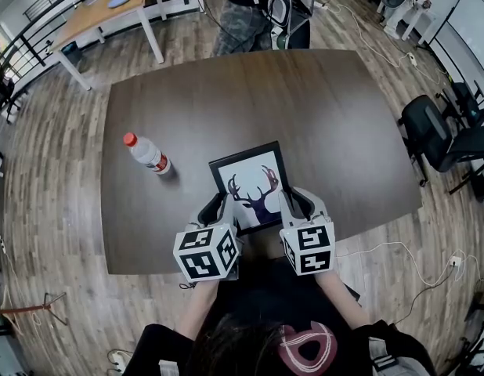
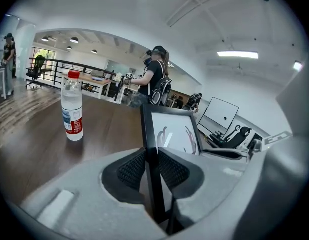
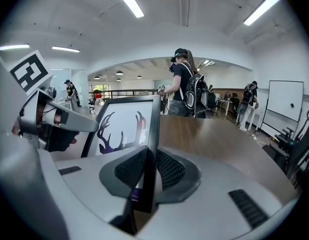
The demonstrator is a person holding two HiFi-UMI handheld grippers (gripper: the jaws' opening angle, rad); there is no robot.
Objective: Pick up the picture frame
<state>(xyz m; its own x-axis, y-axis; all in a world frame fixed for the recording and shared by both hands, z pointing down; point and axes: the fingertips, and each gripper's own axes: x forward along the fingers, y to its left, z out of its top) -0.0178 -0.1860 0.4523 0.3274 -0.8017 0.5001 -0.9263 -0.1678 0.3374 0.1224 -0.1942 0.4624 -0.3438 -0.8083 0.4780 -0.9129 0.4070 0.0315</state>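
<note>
The picture frame (image 1: 250, 180) is black with a dark deer-head print on white. It is tilted up off the dark table (image 1: 226, 100), its near edge toward me. My left gripper (image 1: 223, 208) is shut on the frame's left side bar (image 2: 148, 149). The right gripper (image 1: 287, 202) is shut on its right side bar (image 3: 152, 149). In both gripper views the black ribbed pads (image 2: 132, 170) press against the bar from each side. The right gripper view shows the deer print (image 3: 119, 129) and the left gripper (image 3: 49, 121) beyond it.
A clear water bottle with a red cap (image 1: 148, 154) lies or leans on the table left of the frame; it stands upright in the left gripper view (image 2: 72, 106). A person (image 1: 250, 6) stands past the far table edge. Office chairs (image 1: 438, 131) sit at the right.
</note>
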